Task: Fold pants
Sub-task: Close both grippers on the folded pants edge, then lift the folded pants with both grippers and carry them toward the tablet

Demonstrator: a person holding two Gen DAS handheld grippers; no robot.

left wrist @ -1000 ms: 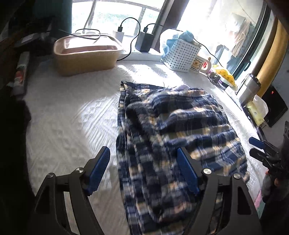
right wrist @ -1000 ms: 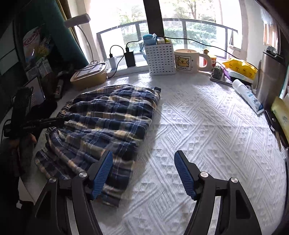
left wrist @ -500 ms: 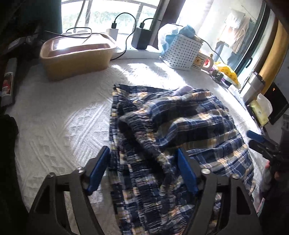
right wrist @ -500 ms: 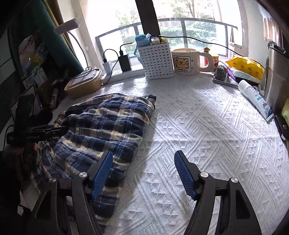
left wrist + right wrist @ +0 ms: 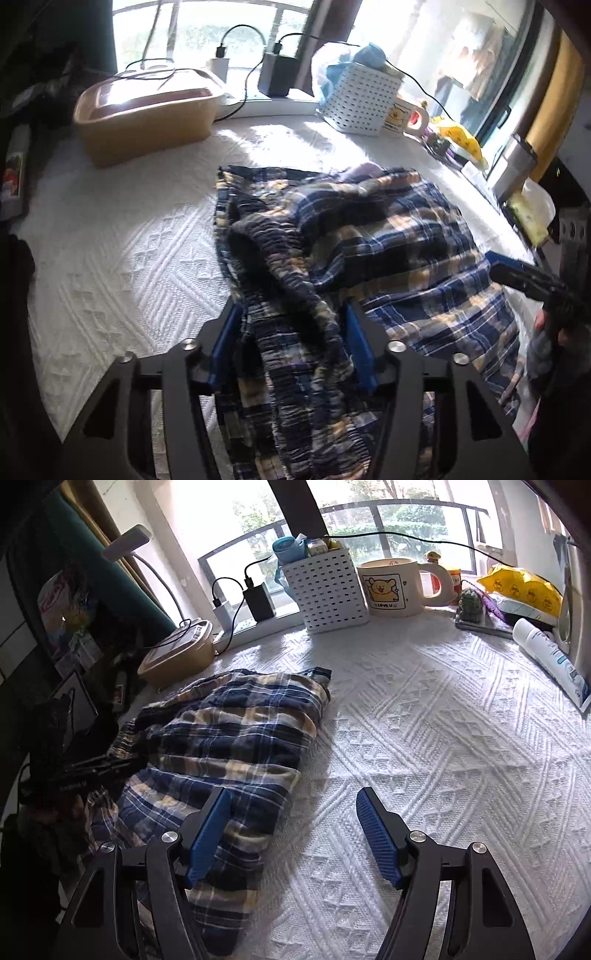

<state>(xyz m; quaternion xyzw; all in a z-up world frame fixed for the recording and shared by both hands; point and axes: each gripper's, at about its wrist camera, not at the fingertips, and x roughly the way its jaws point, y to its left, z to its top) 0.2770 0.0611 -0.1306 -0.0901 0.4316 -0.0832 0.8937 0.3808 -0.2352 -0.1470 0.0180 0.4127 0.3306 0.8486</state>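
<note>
Two hand-held grippers work over a white textured bedspread (image 5: 443, 738), on which the blue and cream plaid pants (image 5: 369, 240) lie crumpled toward its left side in the right wrist view. Their gathered elastic waistband (image 5: 280, 273) is bunched into a ridge that runs down between the blue pads of the left gripper (image 5: 291, 332). Those jaws stand partly apart with the ridge of cloth filling the gap, and whether the pads actually pinch it is hard to tell from this angle. The right gripper (image 5: 293, 830) is spread wide and holds nothing; its left pad sits over the near edge of the pants, its right pad over bare bedspread.

Along the window side stand a tan lidded container (image 5: 147, 118), a white perforated basket (image 5: 332, 590) and, just beside the basket, a cream mug (image 5: 395, 587) printed with a yellow bear. A black charger (image 5: 258, 600) and a smaller white charger (image 5: 221, 611) are plugged in near the container. A white tube (image 5: 550, 661) lies at the far right edge.
</note>
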